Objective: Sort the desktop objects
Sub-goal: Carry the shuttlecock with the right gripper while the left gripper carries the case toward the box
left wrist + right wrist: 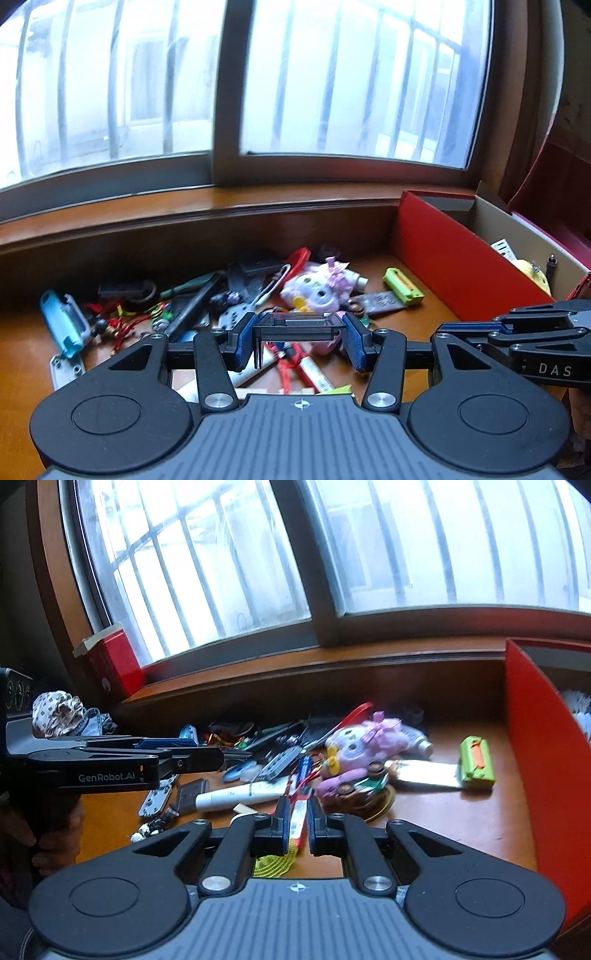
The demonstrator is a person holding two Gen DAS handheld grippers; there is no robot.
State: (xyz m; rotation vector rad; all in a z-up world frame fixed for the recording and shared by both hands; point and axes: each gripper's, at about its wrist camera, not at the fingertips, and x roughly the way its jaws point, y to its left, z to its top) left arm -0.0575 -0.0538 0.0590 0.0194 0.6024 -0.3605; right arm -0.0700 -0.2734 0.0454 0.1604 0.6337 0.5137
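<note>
A: What is the left gripper [300, 336] doing?
B: Its fingers pinch a smoky clear plastic case [298, 325] crosswise between the pads.
A: And the right gripper [296, 825]?
B: Nearly pressed together, a red packet [297, 818] lying in the narrow gap.

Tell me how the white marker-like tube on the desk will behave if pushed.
The white tube looks round and smooth, so it would probably roll sideways. It seems rigid and light. Clutter touching it, like the red strap, may stop it quickly.

Smoky clear plastic case [298, 325] held level above desk clutter [207, 306].
</note>
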